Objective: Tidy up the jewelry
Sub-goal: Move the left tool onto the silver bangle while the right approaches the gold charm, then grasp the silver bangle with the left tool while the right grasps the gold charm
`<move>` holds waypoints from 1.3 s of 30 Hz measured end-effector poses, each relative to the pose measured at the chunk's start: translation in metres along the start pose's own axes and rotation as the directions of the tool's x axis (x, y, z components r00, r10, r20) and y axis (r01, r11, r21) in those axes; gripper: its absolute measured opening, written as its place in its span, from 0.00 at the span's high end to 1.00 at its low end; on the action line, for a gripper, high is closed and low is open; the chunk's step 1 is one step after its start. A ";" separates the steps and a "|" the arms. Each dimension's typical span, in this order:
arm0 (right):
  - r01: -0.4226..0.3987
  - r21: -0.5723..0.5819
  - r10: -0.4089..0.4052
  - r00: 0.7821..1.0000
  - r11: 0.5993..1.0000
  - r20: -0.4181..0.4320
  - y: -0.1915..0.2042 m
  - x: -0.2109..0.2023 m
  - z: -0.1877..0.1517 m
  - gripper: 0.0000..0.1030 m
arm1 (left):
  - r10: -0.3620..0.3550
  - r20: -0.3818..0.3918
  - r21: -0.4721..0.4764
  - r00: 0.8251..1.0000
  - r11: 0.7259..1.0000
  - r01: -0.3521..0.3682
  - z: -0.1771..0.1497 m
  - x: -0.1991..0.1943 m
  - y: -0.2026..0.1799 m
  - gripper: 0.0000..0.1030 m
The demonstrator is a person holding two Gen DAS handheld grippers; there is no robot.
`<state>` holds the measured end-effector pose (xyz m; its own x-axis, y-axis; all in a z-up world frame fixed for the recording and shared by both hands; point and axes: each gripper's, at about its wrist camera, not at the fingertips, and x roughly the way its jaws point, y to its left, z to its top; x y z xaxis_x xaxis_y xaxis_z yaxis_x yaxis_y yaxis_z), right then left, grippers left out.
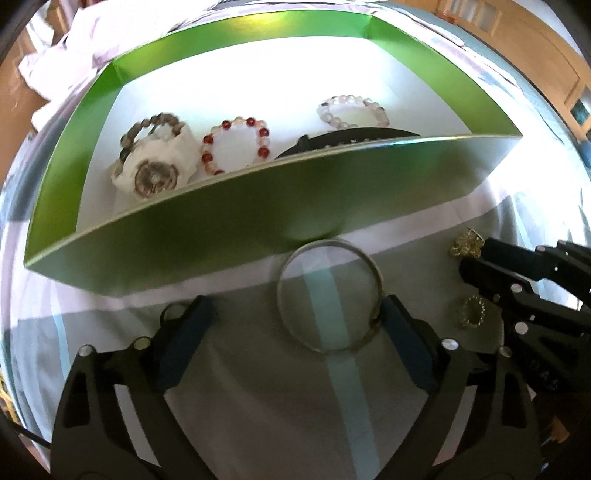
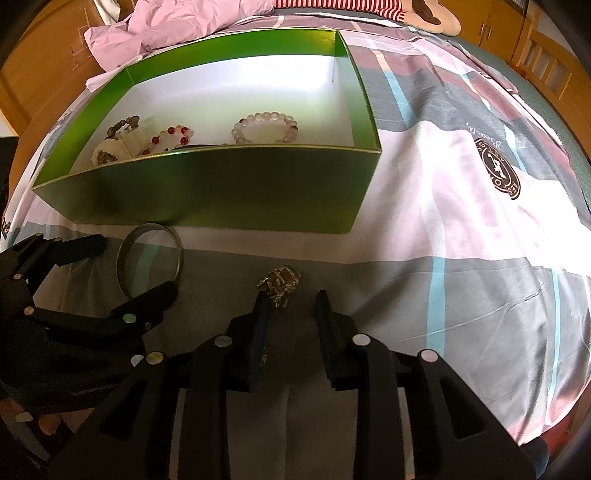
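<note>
A green box point(image 1: 207, 225) point(image 2: 221, 184) lies on the bed and holds a white watch point(image 1: 155, 166), a red-and-clear bead bracelet point(image 1: 236, 147) point(image 2: 170, 138), a pale bead bracelet point(image 1: 351, 112) point(image 2: 266, 127) and a black strap point(image 1: 343, 140). A silver bangle point(image 1: 328, 295) point(image 2: 149, 258) lies on the sheet in front of the box. My left gripper point(image 1: 295, 321) point(image 2: 136, 266) is open around it, its right pad touching the bangle. A gold jewelry piece point(image 2: 279, 282) point(image 1: 465, 245) lies just ahead of my right gripper point(image 2: 291, 306) point(image 1: 469, 258), which is open. A small gold ring point(image 1: 472, 312) lies beside the right gripper.
A plaid grey, pink and white bedsheet point(image 2: 443, 221) covers the bed. A crumpled pink quilt point(image 2: 166, 22) lies behind the box. Wooden furniture point(image 2: 37, 74) stands at the far left and right.
</note>
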<state>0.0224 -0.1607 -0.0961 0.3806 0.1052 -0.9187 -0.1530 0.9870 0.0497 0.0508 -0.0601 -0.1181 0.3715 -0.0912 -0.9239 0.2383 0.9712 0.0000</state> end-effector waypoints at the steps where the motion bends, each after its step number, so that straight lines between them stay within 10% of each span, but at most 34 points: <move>1: -0.001 0.003 0.001 1.000 1.000 0.000 0.000 0.000 0.000 0.67 | -0.006 0.003 0.003 1.000 1.000 0.006 0.001 -0.001 -0.002 0.20; 6: -0.002 0.007 0.001 1.000 1.000 0.002 0.003 0.000 0.002 0.59 | -0.006 0.011 -0.012 1.000 1.000 0.006 0.008 -0.001 -0.007 0.43; 21: 0.013 -0.060 -0.013 1.000 0.998 0.012 0.024 0.010 0.011 0.56 | 0.012 -0.012 -0.018 1.000 1.000 -0.012 -0.005 -0.013 0.004 0.44; 26: -0.011 -0.073 0.012 1.000 0.997 0.018 0.028 0.007 0.012 0.84 | 0.009 -0.012 -0.030 1.000 1.000 -0.009 -0.007 -0.008 0.014 0.44; 39: -0.054 -0.051 0.059 0.994 0.997 0.092 0.017 -0.028 0.012 0.86 | -0.009 0.060 -0.101 0.998 0.995 0.015 -0.021 -0.058 0.063 0.44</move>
<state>0.0203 -0.1453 -0.0646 0.4533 0.1736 -0.8743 -0.2198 0.9723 0.0791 0.0253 0.0115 -0.0729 0.4224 -0.1129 -0.8994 0.1519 0.9870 -0.0526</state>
